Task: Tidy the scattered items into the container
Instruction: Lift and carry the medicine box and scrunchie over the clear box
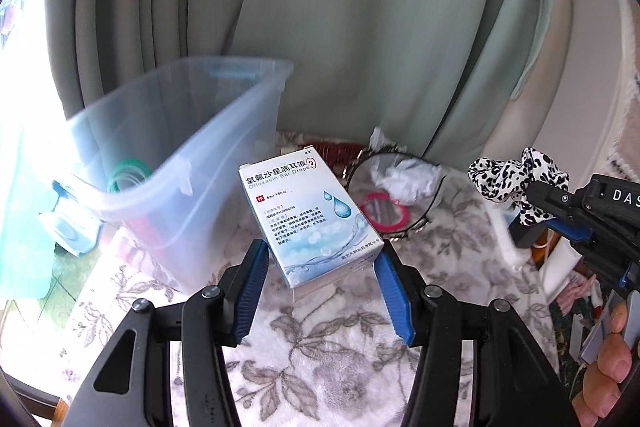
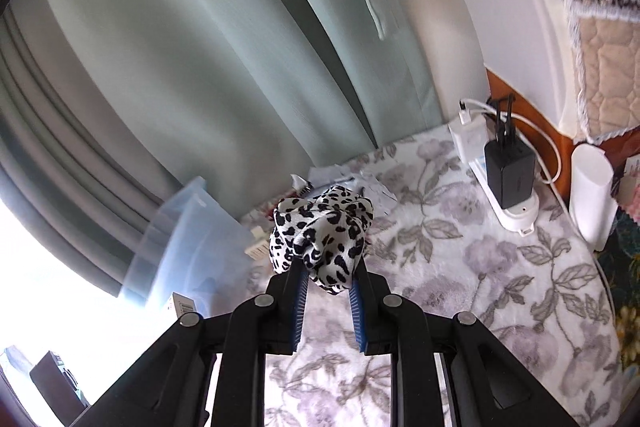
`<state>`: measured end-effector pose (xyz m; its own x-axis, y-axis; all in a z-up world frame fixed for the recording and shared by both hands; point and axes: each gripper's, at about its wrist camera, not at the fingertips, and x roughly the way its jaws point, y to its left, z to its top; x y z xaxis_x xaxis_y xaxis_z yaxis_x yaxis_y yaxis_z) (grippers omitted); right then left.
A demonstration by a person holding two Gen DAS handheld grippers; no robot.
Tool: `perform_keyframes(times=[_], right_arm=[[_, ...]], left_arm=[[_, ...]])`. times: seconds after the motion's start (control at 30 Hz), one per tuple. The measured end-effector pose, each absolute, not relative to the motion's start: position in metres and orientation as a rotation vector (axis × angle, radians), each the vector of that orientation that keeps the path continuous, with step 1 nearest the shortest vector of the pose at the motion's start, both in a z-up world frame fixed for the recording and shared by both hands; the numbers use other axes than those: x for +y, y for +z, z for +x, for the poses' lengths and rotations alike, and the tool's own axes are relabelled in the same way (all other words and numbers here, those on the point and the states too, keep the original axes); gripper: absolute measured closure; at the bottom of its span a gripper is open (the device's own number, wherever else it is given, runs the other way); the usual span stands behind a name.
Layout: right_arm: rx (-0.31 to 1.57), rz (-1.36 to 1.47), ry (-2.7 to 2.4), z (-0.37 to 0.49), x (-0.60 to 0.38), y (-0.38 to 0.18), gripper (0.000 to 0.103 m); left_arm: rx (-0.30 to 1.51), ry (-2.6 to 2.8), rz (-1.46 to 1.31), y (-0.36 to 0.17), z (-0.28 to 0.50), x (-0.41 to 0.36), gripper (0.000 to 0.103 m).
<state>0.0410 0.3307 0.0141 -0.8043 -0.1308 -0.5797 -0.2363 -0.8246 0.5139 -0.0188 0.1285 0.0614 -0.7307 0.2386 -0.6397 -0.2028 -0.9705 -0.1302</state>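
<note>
Left gripper (image 1: 320,263) pinching medicine box (image 1: 308,219) beside bin rim (image 1: 192,147); right gripper (image 2: 328,277) pinching scrunchie (image 2: 320,227).

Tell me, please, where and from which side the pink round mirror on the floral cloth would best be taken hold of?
Probably by the pink round mirror's near rim, coming from above and slightly from the front. It lies flat on the floral cloth inside the black headband's loop, with crumpled tissue at its far edge, so only the near rim is exposed. Being thin and flat, it likely needs one jaw slipped under the edge.

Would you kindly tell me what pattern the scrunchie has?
The scrunchie is white with black leopard spots, clearest in the right wrist view.
</note>
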Motion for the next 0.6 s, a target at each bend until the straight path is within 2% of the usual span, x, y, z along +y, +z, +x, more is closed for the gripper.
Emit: perform_keyframes(times=[0.6], right_arm=[[0.84, -0.739, 2.941, 0.101, 0.289, 0.1, 0.082]], left_arm=[[-0.151, 2.786, -0.748, 0.133, 0.035, 0.094, 0.047]])
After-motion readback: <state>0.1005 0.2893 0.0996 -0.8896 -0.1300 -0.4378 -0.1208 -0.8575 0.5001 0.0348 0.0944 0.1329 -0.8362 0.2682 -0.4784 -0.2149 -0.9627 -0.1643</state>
